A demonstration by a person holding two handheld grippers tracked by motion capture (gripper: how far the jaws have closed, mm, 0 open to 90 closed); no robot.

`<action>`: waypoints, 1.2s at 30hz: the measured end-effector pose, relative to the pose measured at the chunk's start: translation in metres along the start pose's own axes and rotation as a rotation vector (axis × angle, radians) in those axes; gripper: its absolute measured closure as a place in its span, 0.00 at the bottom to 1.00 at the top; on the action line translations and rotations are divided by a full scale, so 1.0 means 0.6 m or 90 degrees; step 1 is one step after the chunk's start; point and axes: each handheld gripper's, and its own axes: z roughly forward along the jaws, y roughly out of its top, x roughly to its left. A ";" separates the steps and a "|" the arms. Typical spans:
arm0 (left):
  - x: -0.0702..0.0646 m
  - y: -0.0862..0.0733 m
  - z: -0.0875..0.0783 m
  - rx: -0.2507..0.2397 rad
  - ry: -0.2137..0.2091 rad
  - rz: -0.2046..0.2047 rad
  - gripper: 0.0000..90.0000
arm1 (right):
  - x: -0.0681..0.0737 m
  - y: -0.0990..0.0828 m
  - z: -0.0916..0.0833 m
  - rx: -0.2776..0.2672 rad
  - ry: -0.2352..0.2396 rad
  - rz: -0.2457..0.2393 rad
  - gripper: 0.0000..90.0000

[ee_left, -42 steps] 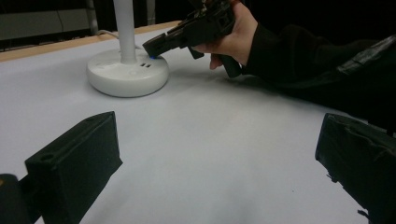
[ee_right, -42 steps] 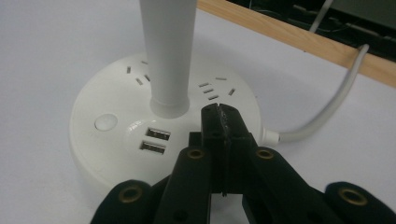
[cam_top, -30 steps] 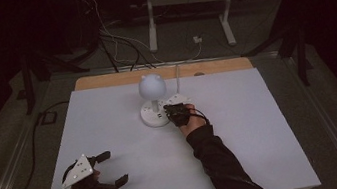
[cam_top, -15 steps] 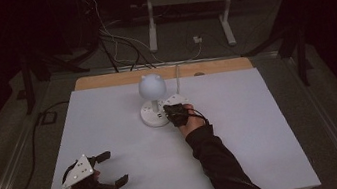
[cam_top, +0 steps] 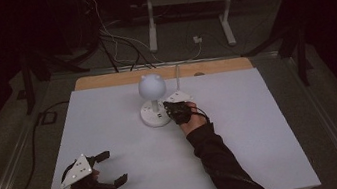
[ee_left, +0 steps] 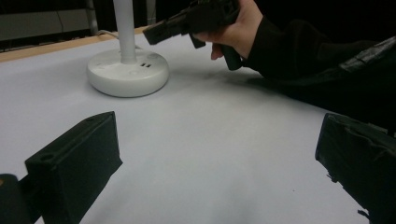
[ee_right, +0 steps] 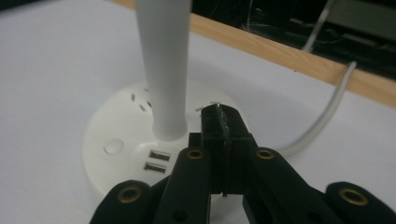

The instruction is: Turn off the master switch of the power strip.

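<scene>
Two jaws of the right gripper were pressed together, empty, their tip over the round base of the white lamp, which stood at the table's far middle. A light, straight-down touch would probably serve best. The lamp had a globe head, slim stem and two USB ports. The left gripper, near left, gaped empty.

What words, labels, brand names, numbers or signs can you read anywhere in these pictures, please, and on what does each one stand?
None can be read.
Lamp base: two USB sockets, small slots and a round button, all without any lettering that shows.
Left gripper, its grey plate, and right gripper: no print that can be seen.
White table top: plain.
Dark background gear: too dim to tell.
</scene>
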 end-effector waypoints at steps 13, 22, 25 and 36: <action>-0.001 0.001 0.000 0.000 -0.001 0.002 0.01 | -0.014 0.012 -0.028 0.008 0.076 0.032 0.77; -0.001 0.000 0.001 0.000 0.000 -0.001 0.01 | -0.019 0.015 -0.039 0.031 0.108 0.043 0.33; -0.001 0.001 0.000 0.000 0.000 0.000 0.01 | -0.023 0.013 -0.051 0.009 0.147 0.040 0.10; -0.001 0.000 0.001 0.000 0.001 -0.001 0.01 | -0.043 -0.002 -0.094 -0.038 0.222 0.031 0.00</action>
